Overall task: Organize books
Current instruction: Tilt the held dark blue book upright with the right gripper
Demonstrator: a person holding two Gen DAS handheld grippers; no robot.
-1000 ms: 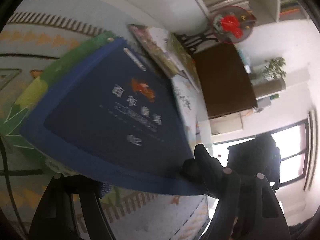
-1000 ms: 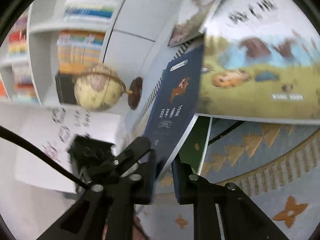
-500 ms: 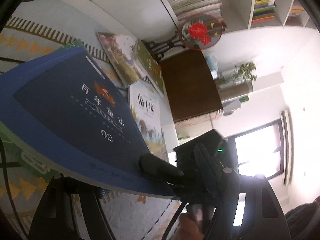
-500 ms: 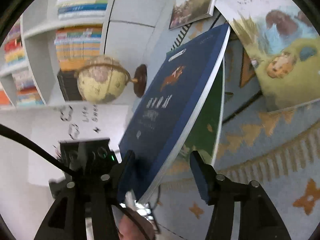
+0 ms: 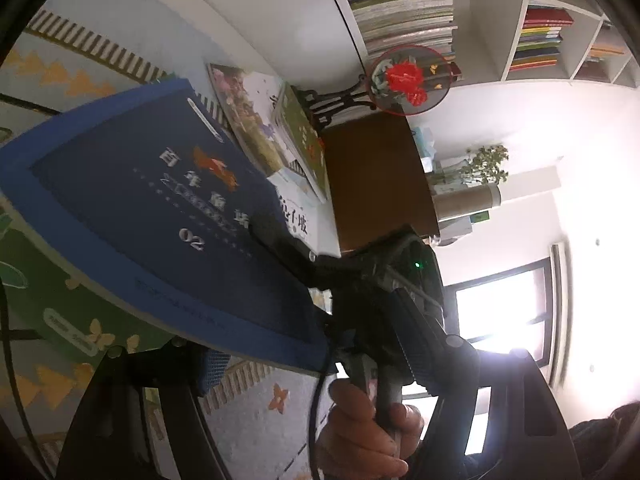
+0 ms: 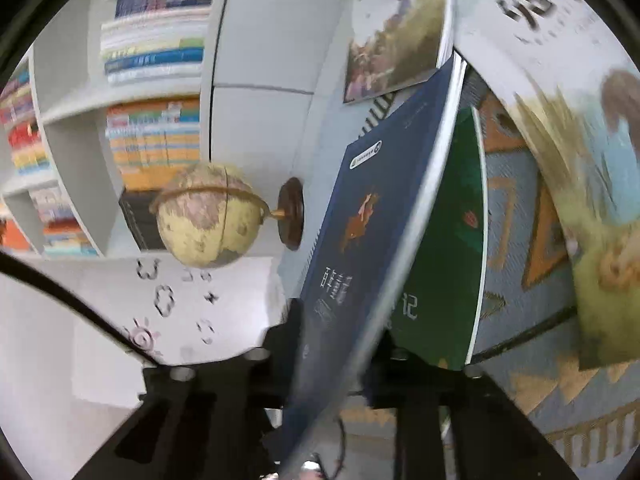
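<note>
1. Patterned blue carpet [image 5: 256,412] covers the floor below white bookshelves [image 5: 532,20], with picture books lying scattered across it.
2. Half a second ago the right hand-held gripper [image 6: 336,364] stood wide around the dark blue book [image 5: 160,208]; now it has clamped down on the book's lower edge, with one finger [image 5: 280,248] lying across the cover.
3. The left hand-held gripper [image 5: 316,364] remains part open under the book's near corner, its pads apart; whether they press on the book cannot be told.
4. The book is tilted above a green book [image 6: 444,264], so it is probably about to be carried or stacked.
5. A globe [image 6: 208,216], a round fan ornament [image 5: 408,80] and a brown cabinet [image 5: 376,176] stand along the wall; two picture books [image 5: 256,120] and a large illustrated book [image 6: 560,120] lie close by and crowd the path.
</note>
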